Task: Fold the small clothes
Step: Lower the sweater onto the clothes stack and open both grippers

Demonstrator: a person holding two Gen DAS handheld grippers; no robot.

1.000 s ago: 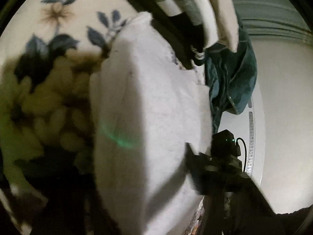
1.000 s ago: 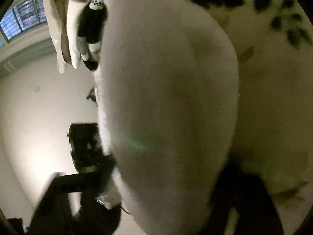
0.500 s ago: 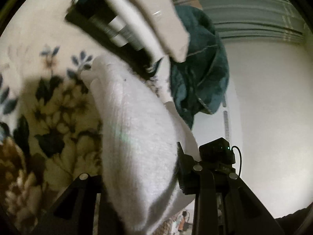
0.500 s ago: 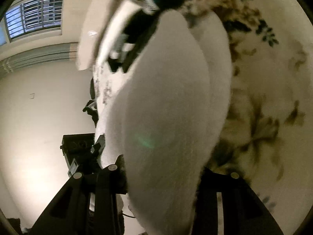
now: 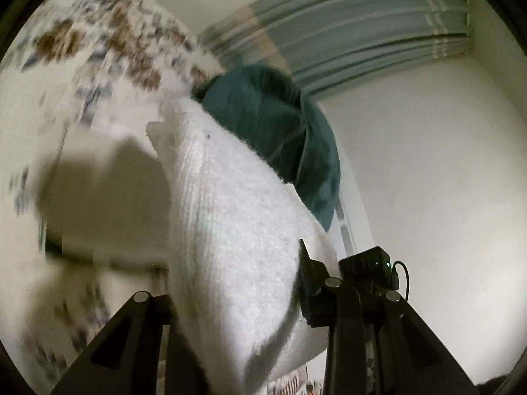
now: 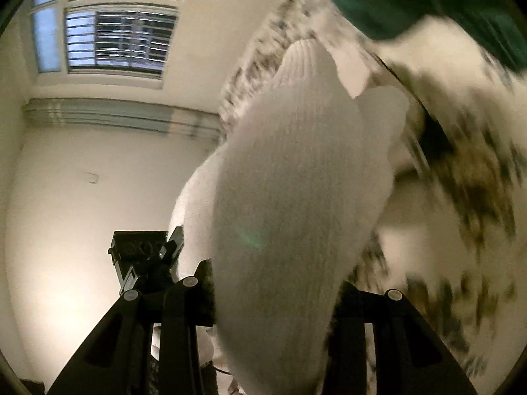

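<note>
— Surface and room?
— Flowered bedspread (image 5: 108, 49), blurred; plain wall (image 5: 428, 164); barred window (image 6: 115, 42).
— Tongs?
— Left tongs (image 5: 237, 299) and right tongs (image 6: 273, 289) both clamp the white sock (image 5: 230, 214), raised beside a green garment (image 5: 280, 125).

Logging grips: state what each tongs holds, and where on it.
Both the left tongs and right tongs clamp the white knit garment, each pinching an end of it.
</note>
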